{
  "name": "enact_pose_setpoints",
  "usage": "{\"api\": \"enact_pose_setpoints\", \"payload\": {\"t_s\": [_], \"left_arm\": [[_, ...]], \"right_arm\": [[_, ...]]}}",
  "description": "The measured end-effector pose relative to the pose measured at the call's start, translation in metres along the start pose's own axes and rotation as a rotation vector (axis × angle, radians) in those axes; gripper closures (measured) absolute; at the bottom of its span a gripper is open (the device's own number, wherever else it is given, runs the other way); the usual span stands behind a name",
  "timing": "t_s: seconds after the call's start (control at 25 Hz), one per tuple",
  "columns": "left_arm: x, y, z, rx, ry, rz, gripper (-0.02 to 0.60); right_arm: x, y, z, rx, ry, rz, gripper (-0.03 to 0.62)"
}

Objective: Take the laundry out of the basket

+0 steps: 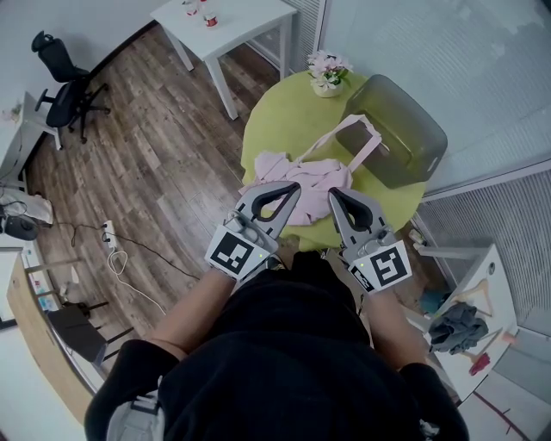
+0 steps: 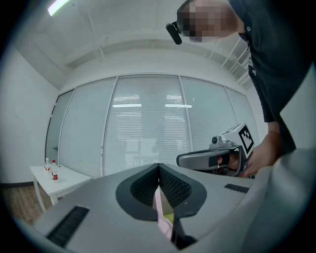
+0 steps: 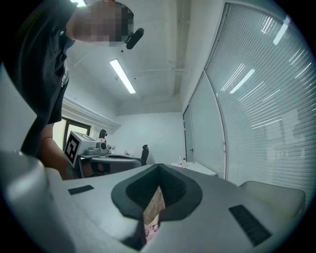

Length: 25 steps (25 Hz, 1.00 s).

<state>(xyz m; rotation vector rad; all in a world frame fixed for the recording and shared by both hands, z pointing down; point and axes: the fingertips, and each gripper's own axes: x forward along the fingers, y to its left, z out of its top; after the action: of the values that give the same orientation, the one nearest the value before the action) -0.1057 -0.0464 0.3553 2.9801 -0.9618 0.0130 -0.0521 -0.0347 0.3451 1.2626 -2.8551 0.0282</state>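
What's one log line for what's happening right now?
left gripper: shut, empty | right gripper: shut, empty | pink laundry: lying on green table, strap reaching basket | step: no grip yet

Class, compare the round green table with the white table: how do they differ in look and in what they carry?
The green table has a round top; the white table has a rectangular one. The green table carries a pink garment, a laundry basket and a pot of flowers; the white table carries small bottles. Both stand on the wood floor.
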Motion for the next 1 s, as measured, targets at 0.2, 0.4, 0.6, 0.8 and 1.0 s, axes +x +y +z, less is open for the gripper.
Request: {"api": "enact_pose_setpoints", "payload": {"t_s": [0.2,0.4,0.6,0.8,1.0], "left_arm": [[0.0,0.003,0.0,-0.011,0.004,0.011,0.571],[0.001,0.005,0.003,-0.019,-0.007,0.017,0.571],[0.007,0.001,-0.004,0.005,0.025,0.012,0.571],[0.011,-0.003,-0.003,0.004,0.011,0.006,0.571],[0.013,-0.005,-0.003,0.003,0.008,0.007,0.571]], "right_arm": [[0.001,0.001,0.002,-0.005,0.001,-0.003,0.571],[0.003,0.001,0.002,-0.001,-0.001,0.005,0.571],[0.001,-0.003,0.0,0.003,-0.005,0.004,0.571],[-0.001,-0.006,-0.002,0.004,0.001,-0.001,0.571],[-0.002,-0.006,-0.003,0.007,0.002,0.002,0.571]]}}
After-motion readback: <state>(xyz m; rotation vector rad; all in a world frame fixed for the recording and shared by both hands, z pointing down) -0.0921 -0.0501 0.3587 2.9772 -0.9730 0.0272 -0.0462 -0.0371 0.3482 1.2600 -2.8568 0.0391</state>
